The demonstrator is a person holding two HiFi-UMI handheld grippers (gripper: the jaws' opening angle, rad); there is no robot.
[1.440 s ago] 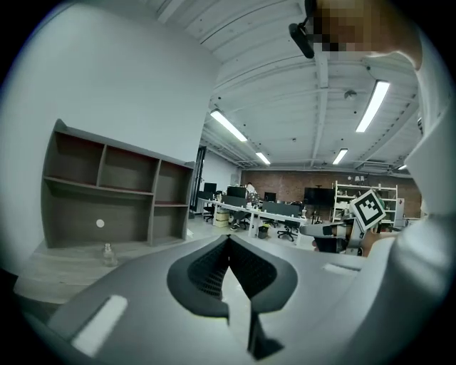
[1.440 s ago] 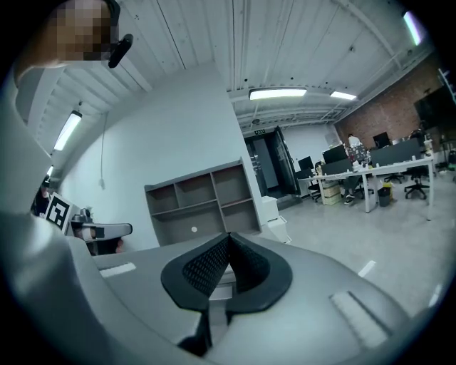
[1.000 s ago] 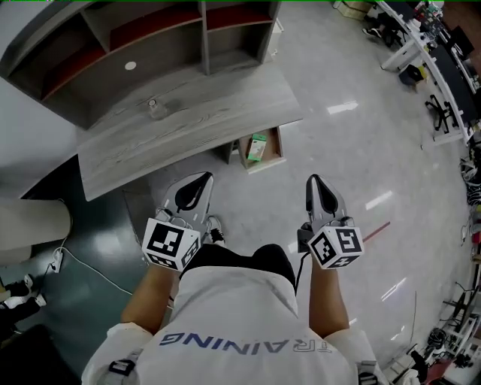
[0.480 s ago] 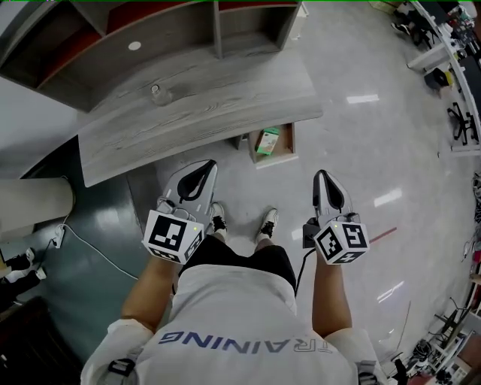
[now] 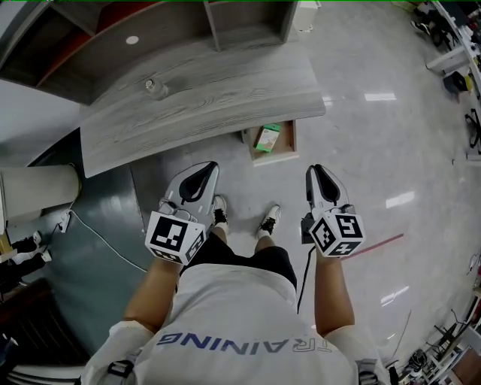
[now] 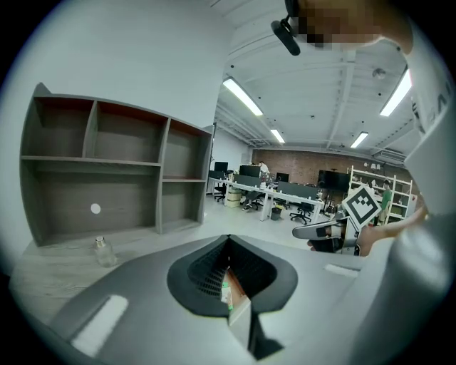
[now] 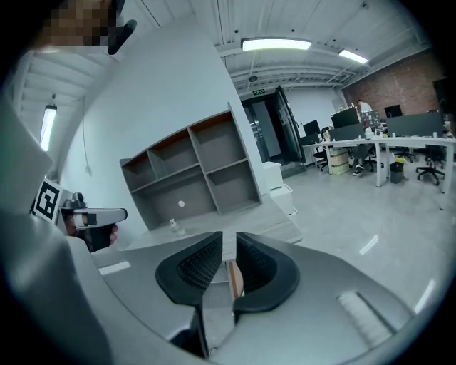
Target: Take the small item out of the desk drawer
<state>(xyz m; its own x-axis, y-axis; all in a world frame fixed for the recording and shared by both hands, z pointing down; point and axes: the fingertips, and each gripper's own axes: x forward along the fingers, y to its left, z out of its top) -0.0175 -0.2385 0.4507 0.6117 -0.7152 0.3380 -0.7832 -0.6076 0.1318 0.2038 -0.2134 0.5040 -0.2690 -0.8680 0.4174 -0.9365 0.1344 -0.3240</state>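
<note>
Under the grey desk (image 5: 203,105) a wooden drawer (image 5: 288,148) stands pulled out. A small green-and-white box (image 5: 267,137) lies inside it. My left gripper (image 5: 205,169) hangs in the air short of the desk's front edge, left of the drawer, its jaws shut and empty (image 6: 228,239). My right gripper (image 5: 316,172) hovers just right of the drawer and nearer to me. Its jaws (image 7: 229,239) have just been opening and stand a narrow slit apart with nothing between them. Past both sets of jaws the box (image 6: 226,289) and the drawer's side (image 7: 231,276) show.
A small glass bottle (image 5: 155,88) stands on the desk top. Behind the desk is a grey shelf unit (image 5: 240,19). The person's feet (image 5: 218,210) are on the floor below the grippers. A white cable (image 5: 98,233) runs on the dark floor at left. Office desks and chairs stand far right.
Both grippers have come lower and closer to the desk and the open drawer. The person's feet have come into view beneath them.
</note>
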